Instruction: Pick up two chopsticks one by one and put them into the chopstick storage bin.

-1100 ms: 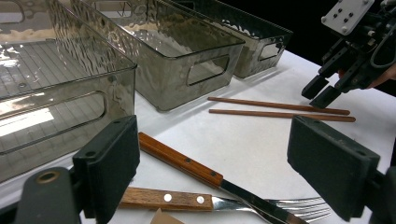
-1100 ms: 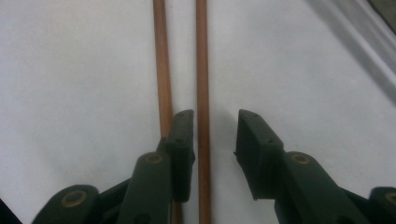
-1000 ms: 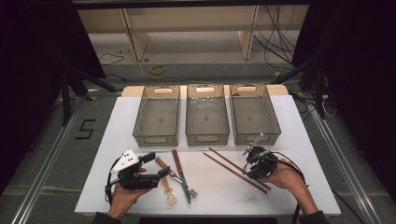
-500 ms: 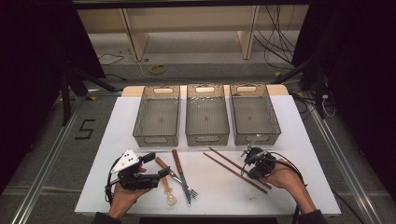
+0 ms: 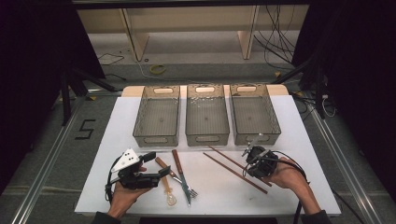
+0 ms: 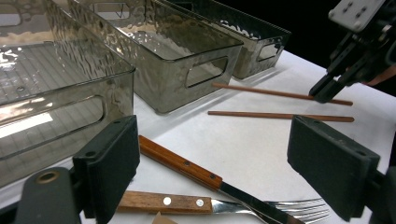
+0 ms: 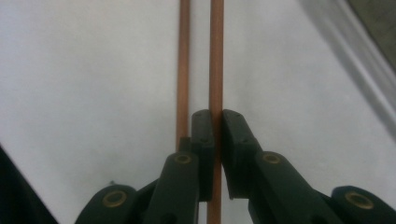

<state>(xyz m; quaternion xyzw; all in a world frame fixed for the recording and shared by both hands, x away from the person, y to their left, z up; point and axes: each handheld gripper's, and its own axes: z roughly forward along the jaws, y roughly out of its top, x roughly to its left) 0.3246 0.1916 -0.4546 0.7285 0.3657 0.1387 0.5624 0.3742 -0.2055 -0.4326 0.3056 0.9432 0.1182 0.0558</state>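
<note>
Two brown chopsticks lie side by side on the white table top (image 5: 299, 140), right of centre. My right gripper (image 5: 250, 157) (image 7: 215, 117) is shut on the farther chopstick (image 5: 224, 156) (image 7: 216, 56). The nearer chopstick (image 5: 219, 163) (image 7: 183, 70) lies free just beside the jaws. My left gripper (image 5: 161, 171) (image 6: 219, 168) stands open low over the table, nothing in it. Its jaws face a wooden-handled knife (image 6: 180, 163) (image 5: 177, 161) and a wooden-handled fork (image 6: 163, 201) (image 5: 162, 164). A pale spoon (image 5: 169, 198) lies nearer the front edge.
Three empty grey see-through bins stand in a row at the back: left bin (image 5: 158, 137), middle bin (image 5: 207, 136), right bin (image 5: 256, 136). In the left gripper view the right gripper (image 6: 348, 60) shows past the chopsticks (image 6: 280, 115).
The right gripper has edged slightly left over the chopsticks. The left gripper and the cutlery have stayed where they were.
</note>
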